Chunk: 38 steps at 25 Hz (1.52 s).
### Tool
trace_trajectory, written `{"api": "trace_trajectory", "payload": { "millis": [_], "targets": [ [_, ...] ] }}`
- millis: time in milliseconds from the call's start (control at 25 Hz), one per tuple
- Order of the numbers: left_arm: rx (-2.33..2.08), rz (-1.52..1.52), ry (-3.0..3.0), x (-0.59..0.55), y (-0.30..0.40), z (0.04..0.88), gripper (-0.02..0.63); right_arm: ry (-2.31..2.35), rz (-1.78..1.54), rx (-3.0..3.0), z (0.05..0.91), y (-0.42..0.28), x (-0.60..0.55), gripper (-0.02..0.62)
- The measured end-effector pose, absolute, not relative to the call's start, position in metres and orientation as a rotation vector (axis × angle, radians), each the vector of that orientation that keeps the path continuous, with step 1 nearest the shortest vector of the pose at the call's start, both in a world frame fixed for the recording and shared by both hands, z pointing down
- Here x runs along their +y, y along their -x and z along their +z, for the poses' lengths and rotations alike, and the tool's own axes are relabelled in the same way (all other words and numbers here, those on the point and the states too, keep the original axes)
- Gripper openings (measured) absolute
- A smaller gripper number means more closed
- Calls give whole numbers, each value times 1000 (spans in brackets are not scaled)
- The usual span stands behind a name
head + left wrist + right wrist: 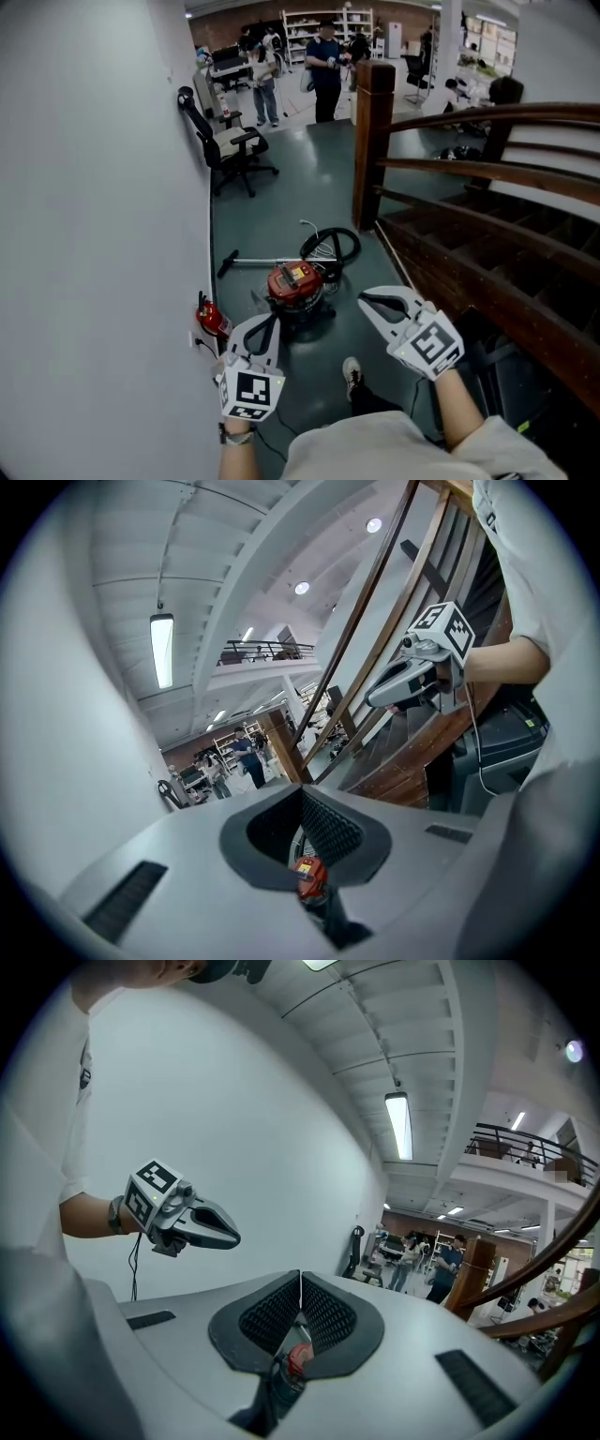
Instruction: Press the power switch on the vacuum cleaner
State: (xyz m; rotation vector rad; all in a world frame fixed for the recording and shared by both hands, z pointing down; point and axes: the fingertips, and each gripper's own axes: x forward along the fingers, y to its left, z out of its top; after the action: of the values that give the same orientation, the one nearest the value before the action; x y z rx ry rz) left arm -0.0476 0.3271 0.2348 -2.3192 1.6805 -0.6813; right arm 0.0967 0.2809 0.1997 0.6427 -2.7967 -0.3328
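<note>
The red canister vacuum cleaner [295,281] sits on the dark floor ahead of me, its black hose [333,246] coiled behind it and its wand [258,262] lying to the left. My left gripper [265,323] hovers just short of the vacuum's left side, shut and empty. My right gripper [367,301] is held to the vacuum's right, also shut and empty. In the left gripper view the vacuum [310,877] shows small below the closed jaws [302,794]. The right gripper view shows the same vacuum [298,1357] under its jaws [300,1279].
A white wall [103,234] runs along the left, with a red fire extinguisher [212,319] at its foot. A wooden staircase with a newel post [372,141] and handrail fills the right. A black office chair [230,145] stands farther back, people beyond it.
</note>
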Motion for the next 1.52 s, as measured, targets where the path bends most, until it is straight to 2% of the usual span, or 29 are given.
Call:
{"api": "trace_trajectory", "payload": {
  "millis": [1520],
  "targets": [
    [1686,-727,2321,139,60,233,1,-595,-372,-2735,206,-77,91,31]
  ]
}}
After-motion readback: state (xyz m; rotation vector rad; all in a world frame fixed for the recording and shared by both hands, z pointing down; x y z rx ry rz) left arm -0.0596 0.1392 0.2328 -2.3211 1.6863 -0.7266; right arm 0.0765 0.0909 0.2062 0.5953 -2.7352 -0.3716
